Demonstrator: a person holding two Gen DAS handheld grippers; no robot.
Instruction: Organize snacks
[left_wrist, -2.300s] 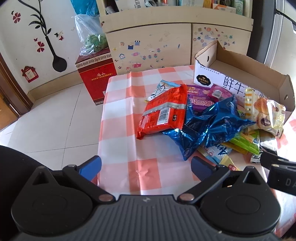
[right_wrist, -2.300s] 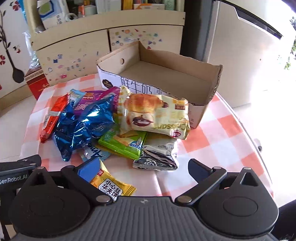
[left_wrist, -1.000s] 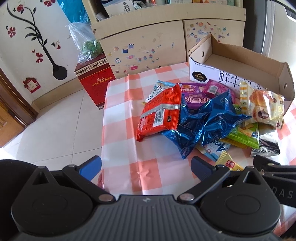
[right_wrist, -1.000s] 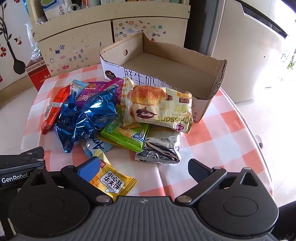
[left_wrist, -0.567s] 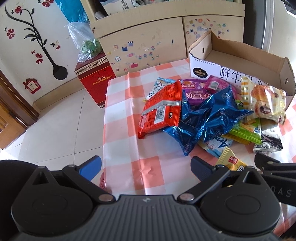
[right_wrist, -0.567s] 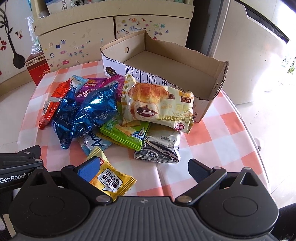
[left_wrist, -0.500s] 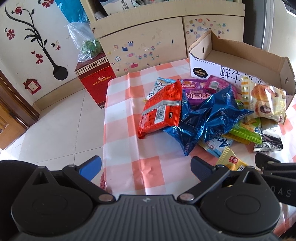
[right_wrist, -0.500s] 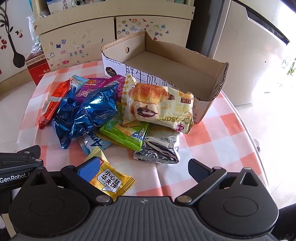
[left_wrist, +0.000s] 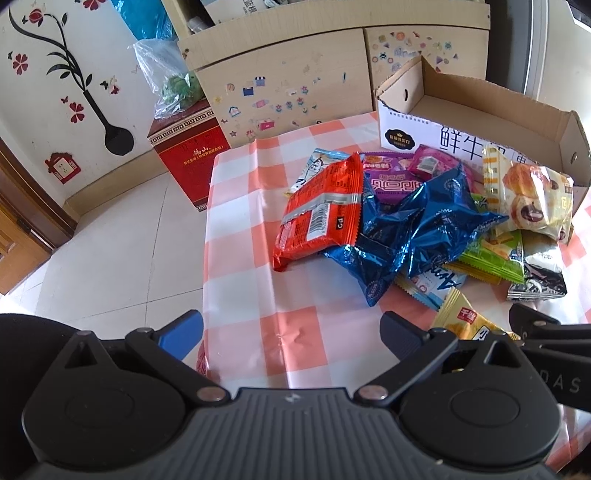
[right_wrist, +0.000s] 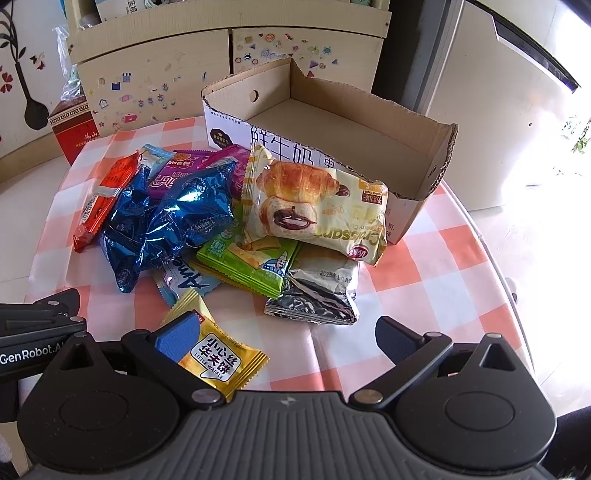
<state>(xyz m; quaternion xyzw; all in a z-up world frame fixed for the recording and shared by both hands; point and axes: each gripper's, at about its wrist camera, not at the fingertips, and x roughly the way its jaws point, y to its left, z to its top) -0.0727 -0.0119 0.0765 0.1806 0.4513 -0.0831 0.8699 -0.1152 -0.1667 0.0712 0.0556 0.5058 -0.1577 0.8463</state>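
The right gripper (right_wrist: 284, 338) hangs wide and empty over the near edge of the checked tablecloth (right_wrist: 436, 280), its left finger (right_wrist: 177, 334) just over a corner of the yellow waffle packet (right_wrist: 218, 358). The left gripper (left_wrist: 291, 326), to the left of it, is equally wide and holds nothing, with bare cloth between its fingers.

Beyond them the snacks lie in one loose heap at the middle of the table: a silver packet (right_wrist: 317, 291) nearest the right gripper, a green packet (right_wrist: 251, 264) just left of it, a crumpled blue bag (right_wrist: 170, 218), a red packet (left_wrist: 321, 214) at the far left, a purple packet (right_wrist: 177, 173) behind, and a croissant bag (right_wrist: 317, 203) leaning on the front wall of the cardboard box (right_wrist: 424, 173), which stands open and looks empty at the far side.

All the packets are probably light, soft and crinkly, with slick film that could slide out of a shallow pinch. The flat waffle packet would best be taken by a sealed edge, and the puffy croissant bag at its crimped end, not across the middle where the pastry could crush
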